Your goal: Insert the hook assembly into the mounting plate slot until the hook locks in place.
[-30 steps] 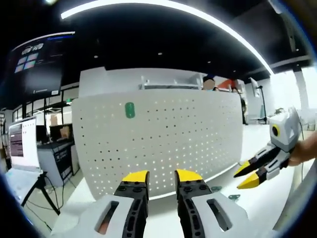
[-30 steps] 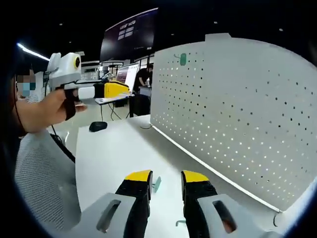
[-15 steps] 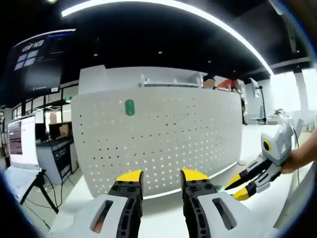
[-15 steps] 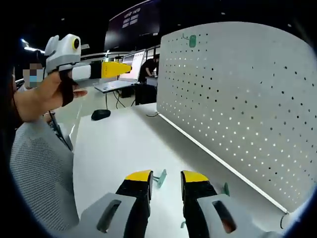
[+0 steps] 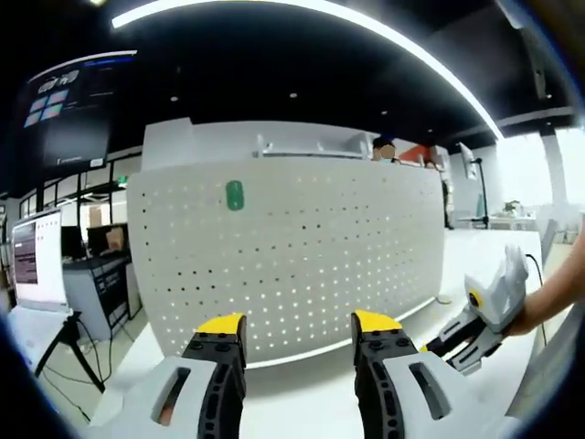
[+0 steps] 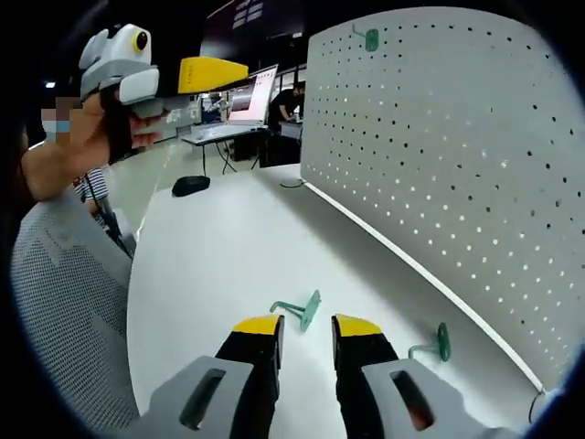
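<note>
A white perforated mounting plate (image 5: 302,247) stands upright on the table, with one green hook (image 5: 235,194) hanging near its top. My left gripper (image 5: 298,326) faces the plate, held off it, open with nothing between its yellow tips. In the right gripper view the plate (image 6: 457,155) rises on the right, the hung hook (image 6: 371,38) at its top. Two loose green hooks lie on the table: one (image 6: 302,311) just ahead of my right gripper (image 6: 307,327), which is open and low over the table, the other (image 6: 434,345) near the plate's foot.
A white table (image 6: 210,256) runs along the plate. A black mouse (image 6: 191,185) and a cable lie at its far end. A grey mesh chair (image 6: 64,302) is on the left. A hand holds the left gripper (image 6: 196,73) high up. Desks with screens stand behind.
My left gripper's jaws have spread wider. My right gripper has dropped toward the table and come up to the nearer loose hook; in the left gripper view it has sunk lower on the right.
</note>
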A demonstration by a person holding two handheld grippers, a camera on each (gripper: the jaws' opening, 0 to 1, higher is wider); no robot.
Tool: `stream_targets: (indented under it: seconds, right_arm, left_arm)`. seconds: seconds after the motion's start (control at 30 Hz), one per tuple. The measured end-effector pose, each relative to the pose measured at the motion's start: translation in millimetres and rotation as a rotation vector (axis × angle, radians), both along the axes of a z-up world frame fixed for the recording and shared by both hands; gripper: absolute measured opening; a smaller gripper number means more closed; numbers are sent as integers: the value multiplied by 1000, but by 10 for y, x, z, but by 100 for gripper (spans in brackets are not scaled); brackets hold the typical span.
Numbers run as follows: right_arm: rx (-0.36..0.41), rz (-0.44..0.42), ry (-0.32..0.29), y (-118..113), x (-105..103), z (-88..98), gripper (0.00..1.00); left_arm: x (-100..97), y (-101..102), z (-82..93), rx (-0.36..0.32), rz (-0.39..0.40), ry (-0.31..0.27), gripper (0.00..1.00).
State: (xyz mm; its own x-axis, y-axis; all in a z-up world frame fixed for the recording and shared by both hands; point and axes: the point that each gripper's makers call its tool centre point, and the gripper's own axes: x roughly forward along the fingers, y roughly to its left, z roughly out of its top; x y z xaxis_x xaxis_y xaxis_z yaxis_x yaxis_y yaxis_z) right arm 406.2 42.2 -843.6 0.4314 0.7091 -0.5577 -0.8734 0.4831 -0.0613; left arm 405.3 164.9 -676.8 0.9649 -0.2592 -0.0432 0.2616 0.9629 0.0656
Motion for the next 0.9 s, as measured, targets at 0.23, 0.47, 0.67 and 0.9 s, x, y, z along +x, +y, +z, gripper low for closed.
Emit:
stream_targets:
  seconds: [0.23,0.47,0.67,0.9]
  right_arm:
    - [-32,3,27,20,22,-176,18]
    - [-51,-3,48,47,55,-310,17]
    - [-59,1,56,110,64,-387,15]
    - [-67,6,47,178,95,-436,12]
  left_arm:
    - [4,-6,-18,6,-5,6,48]
    - [6,-21,-20,8,-11,7,49]
    - [10,-23,-35,8,-12,12,49]
    - [25,-18,-49,14,-14,19,49]
